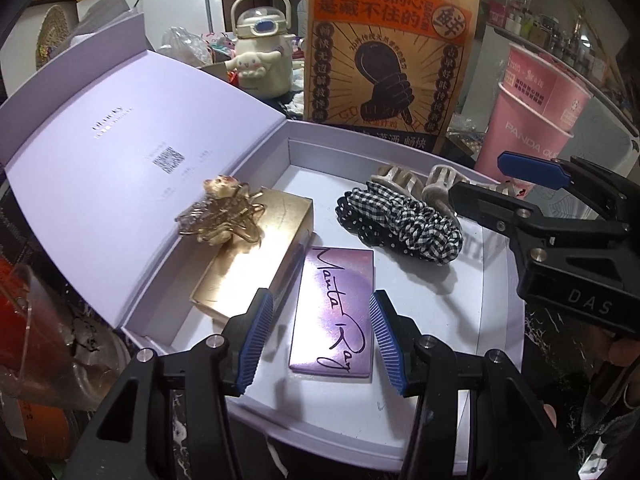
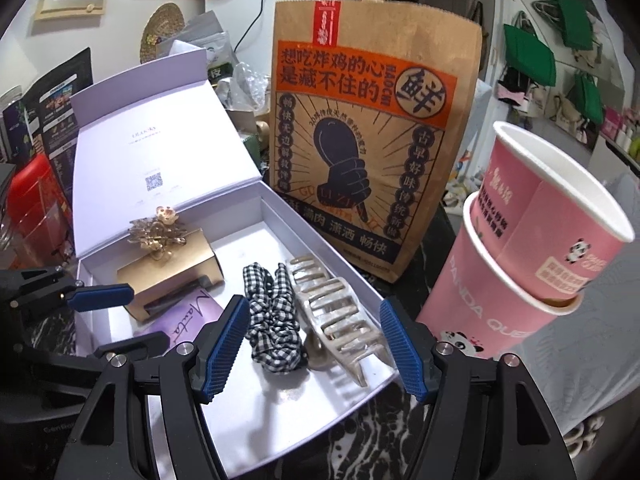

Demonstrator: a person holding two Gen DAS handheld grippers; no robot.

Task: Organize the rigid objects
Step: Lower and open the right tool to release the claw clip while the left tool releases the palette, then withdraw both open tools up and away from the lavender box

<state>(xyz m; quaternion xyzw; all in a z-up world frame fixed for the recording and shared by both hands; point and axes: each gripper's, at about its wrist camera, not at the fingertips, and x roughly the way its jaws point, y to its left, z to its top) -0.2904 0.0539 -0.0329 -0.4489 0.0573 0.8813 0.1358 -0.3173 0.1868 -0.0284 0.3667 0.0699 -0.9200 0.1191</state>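
An open lilac box (image 1: 320, 412) holds a gold carton (image 1: 256, 248) with a gold hair clip (image 1: 220, 216) on top. Beside it lie a purple palette (image 1: 336, 304), a checked scrunchie (image 1: 400, 220) and a pearly claw clip (image 1: 400, 178). My left gripper (image 1: 320, 344) hovers open just above the palette's near end, gripping nothing. In the right wrist view, my right gripper (image 2: 314, 350) stands open above the scrunchie (image 2: 272, 320) and the claw clip (image 2: 336, 312), its pads clear of both. The right gripper (image 1: 504, 186) also shows at the box's right edge.
The box's lid (image 1: 120, 140) stands raised at the left. A tall brown paper bag (image 2: 368, 140) rises right behind the box, and two stacked pink paper cups (image 2: 540, 232) lean at the right. A cream kettle (image 1: 260, 52) and clutter crowd the back. The counter is black marble.
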